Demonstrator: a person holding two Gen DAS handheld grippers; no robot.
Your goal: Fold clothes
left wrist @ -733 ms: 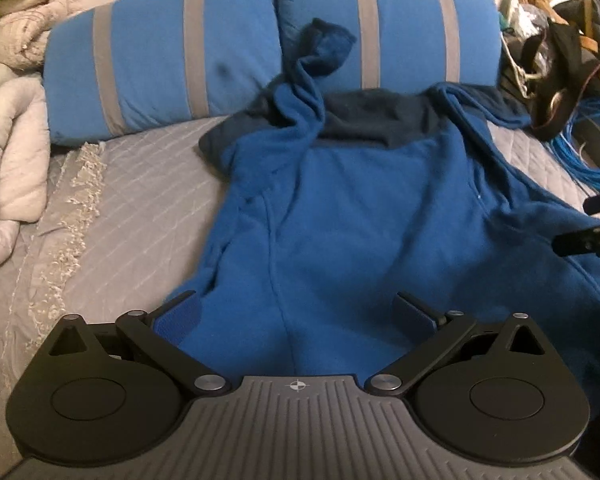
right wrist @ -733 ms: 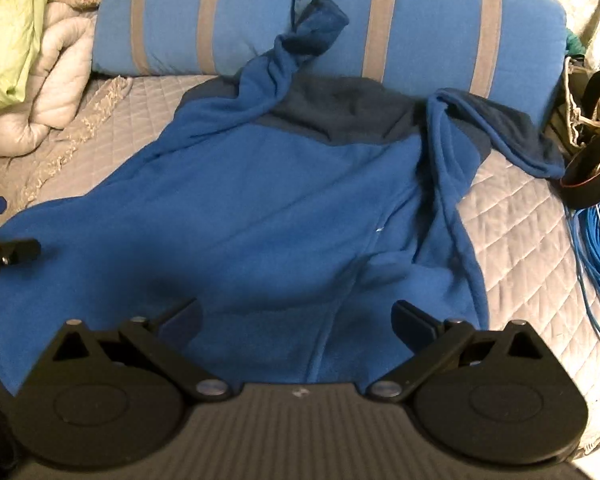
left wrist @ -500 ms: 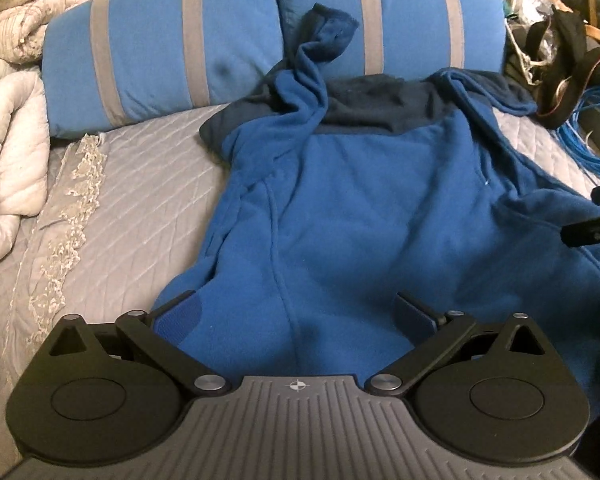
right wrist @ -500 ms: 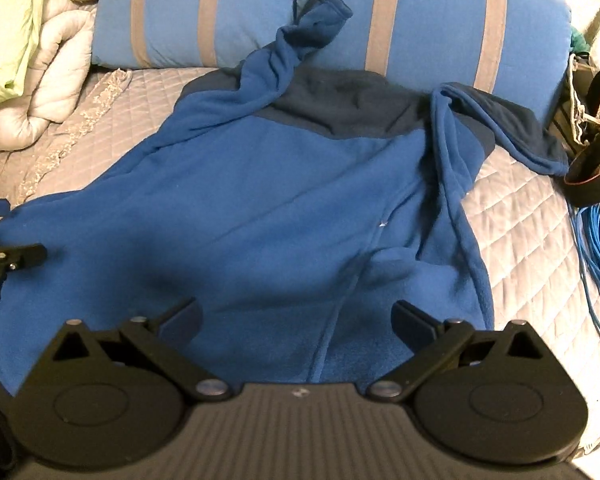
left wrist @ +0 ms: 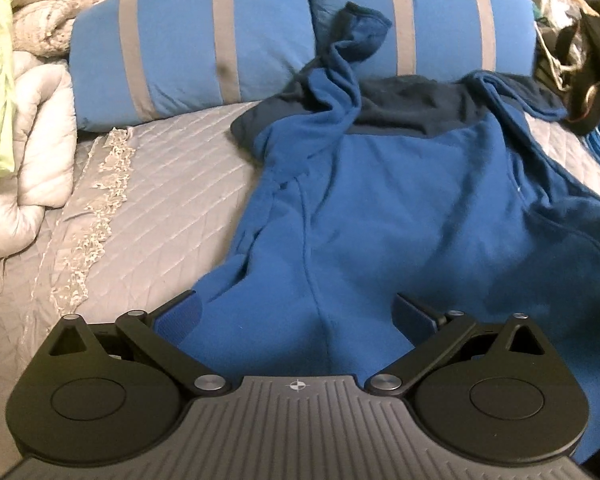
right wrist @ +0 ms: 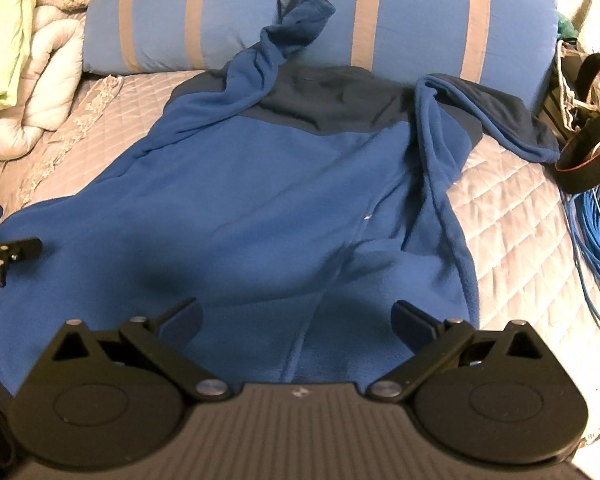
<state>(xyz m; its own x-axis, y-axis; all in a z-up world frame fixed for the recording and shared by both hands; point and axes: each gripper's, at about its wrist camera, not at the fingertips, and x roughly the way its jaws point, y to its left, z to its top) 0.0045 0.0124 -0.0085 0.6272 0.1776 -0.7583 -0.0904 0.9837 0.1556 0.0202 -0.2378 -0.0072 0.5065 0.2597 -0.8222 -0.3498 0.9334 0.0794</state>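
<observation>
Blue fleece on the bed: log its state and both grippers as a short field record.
garment: blue fleece, spread on quilted bedspread, unfolded
yoke: dark navy, toward striped pillows
sleeves: one twisted up onto the pillows, one draped to the right
left gripper: open, over the hem
right gripper: open, over the hem
clutter: blue cable at the right edge

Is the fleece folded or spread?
Spread: the fleece lies open across the bed, one sleeve up on a pillow.

This is a home bedroom. A bed with a grey quilted bedspread (left wrist: 152,200) carries two blue striped pillows (left wrist: 188,48) and a bunched pale comforter (left wrist: 32,152). Bags and coiled blue cable (right wrist: 592,232) clutter one side.
</observation>
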